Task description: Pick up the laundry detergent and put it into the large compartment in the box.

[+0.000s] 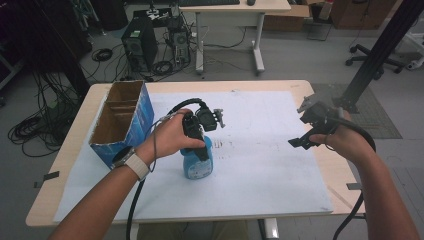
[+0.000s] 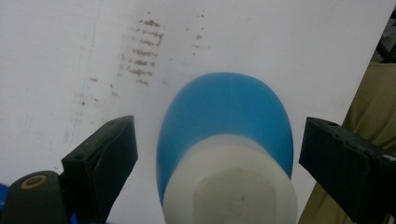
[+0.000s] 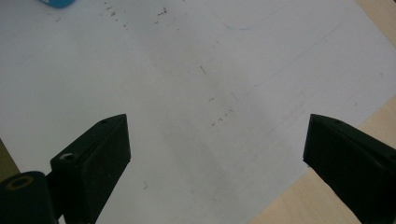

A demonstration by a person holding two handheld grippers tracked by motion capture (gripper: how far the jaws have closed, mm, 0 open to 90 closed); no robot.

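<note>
**Bottle Lined Up for a Grasp**

White paper covers the table (image 1: 280, 200). Left gripper (image 2: 217, 154) straddles the upright blue bottle (image 2: 224, 116) mid-table, jaws clear of its sides, apparently positioned to clamp. Right gripper (image 3: 217, 149) hangs released, empty, well aside.

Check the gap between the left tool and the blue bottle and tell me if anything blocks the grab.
Nothing visible blocks it. The left tool sits directly over the blue bottle, its white cap between the open jaws with bare white sheet showing in the gaps on both sides; neither jaw touches it yet.
</note>
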